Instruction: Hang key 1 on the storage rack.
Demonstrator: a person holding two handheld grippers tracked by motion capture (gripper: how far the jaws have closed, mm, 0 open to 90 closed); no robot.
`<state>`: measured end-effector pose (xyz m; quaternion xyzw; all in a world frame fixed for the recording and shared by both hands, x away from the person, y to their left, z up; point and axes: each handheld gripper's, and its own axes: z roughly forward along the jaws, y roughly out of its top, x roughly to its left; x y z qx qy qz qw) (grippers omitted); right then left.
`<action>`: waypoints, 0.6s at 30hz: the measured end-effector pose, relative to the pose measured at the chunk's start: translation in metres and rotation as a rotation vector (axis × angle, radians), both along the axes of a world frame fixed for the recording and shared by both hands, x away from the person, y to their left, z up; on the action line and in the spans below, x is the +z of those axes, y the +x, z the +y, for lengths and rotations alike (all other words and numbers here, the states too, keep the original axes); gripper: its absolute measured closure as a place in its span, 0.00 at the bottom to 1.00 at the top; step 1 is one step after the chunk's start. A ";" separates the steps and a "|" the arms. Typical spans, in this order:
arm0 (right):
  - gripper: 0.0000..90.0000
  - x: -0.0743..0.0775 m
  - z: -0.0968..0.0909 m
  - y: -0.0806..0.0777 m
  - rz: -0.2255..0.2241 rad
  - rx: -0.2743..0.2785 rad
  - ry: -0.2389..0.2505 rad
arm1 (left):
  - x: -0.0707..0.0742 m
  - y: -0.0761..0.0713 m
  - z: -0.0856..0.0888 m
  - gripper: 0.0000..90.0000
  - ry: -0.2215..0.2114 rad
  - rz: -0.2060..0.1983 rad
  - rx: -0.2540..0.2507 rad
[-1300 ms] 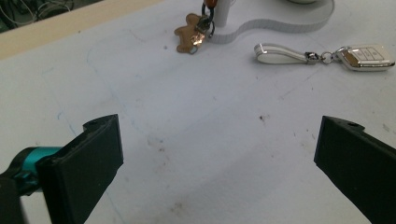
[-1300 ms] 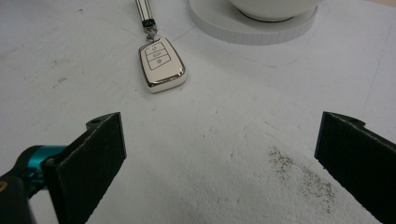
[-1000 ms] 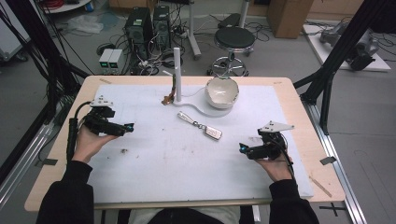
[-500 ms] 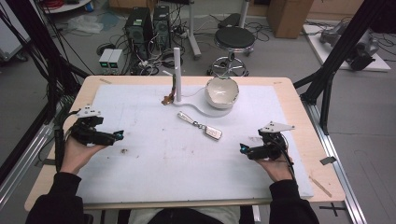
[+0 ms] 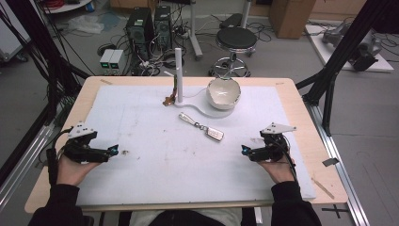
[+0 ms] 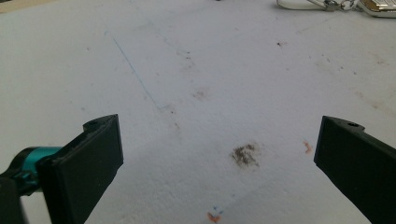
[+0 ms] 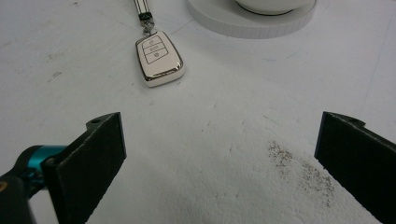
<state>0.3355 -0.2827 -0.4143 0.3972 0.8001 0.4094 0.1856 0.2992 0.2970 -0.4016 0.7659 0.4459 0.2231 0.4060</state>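
The white, chrome-edged car key fob (image 7: 159, 58), joined to a short white strap (image 5: 188, 117), was seen lying flat near the middle of the white, stained table mat (image 5: 155, 169), just in front of a white bowl (image 5: 224, 92) set on a white stand base beside an upright white post (image 5: 178, 75). The left gripper (image 5: 112, 150) was held low at the mat's left edge, its black jaws spread wide with nothing between them. The right gripper (image 5: 244, 149) was held at the mat's right side, jaws likewise spread and empty, pointed toward the fob.
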 end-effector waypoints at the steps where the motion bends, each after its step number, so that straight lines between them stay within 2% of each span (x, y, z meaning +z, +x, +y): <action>1: 0.01 0.000 0.000 0.000 -0.001 0.000 -0.002 | -0.002 -0.002 0.001 0.02 -0.003 0.004 0.003; 3: 0.01 0.000 0.000 0.000 0.000 -0.001 -0.002 | -0.004 -0.006 0.003 0.02 0.003 0.014 0.010; 7: 0.01 0.000 0.000 0.000 0.004 -0.003 -0.004 | -0.009 -0.014 0.005 0.02 0.016 0.004 0.010; 18: 0.01 -0.001 0.001 0.002 0.015 -0.004 -0.003 | -0.022 -0.028 0.010 0.02 0.000 -0.001 0.004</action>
